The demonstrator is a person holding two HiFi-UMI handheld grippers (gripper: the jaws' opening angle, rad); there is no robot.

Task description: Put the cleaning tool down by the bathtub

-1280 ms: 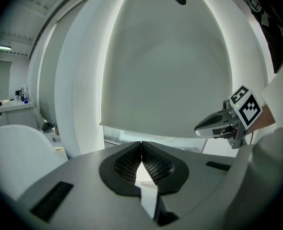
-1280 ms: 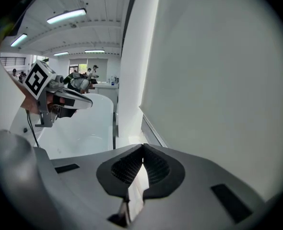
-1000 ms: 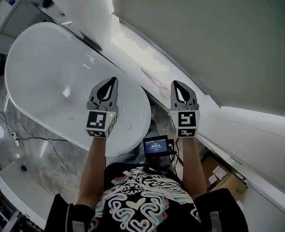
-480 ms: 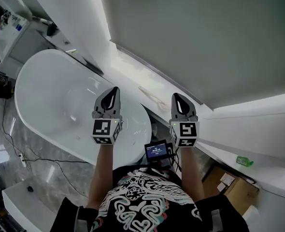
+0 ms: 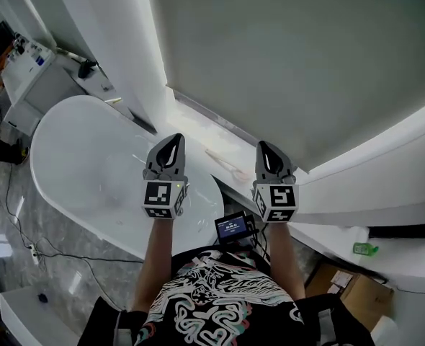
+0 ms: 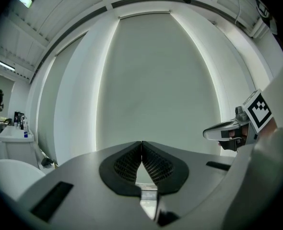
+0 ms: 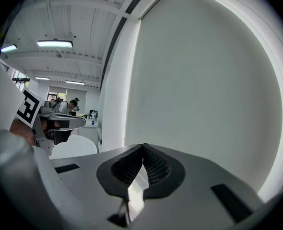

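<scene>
The white oval bathtub (image 5: 90, 161) fills the left of the head view. A thin pale long-handled cleaning tool (image 5: 225, 164) lies on the white ledge (image 5: 198, 132) between the tub and the wall, free of both grippers. My left gripper (image 5: 174, 140) is held over the tub's near end, shut and empty. My right gripper (image 5: 265, 147) is level with it, just right of the tool, also shut and empty. In the left gripper view the gripper (image 6: 141, 143) has its jaws meeting before a grey wall panel. The right gripper view shows that gripper (image 7: 143, 146) closed likewise.
A large grey wall panel (image 5: 284, 63) rises ahead. A green bottle (image 5: 366, 249) lies on the white ledge at right, with a cardboard box (image 5: 351, 292) below it. A cable (image 5: 32, 225) trails over the marble floor. A white counter (image 5: 29, 67) stands far left.
The head view has swung upward, so tub and ledge sit lower in it and more wall shows. Both grippers stay shut, side by side, barely shifted.
</scene>
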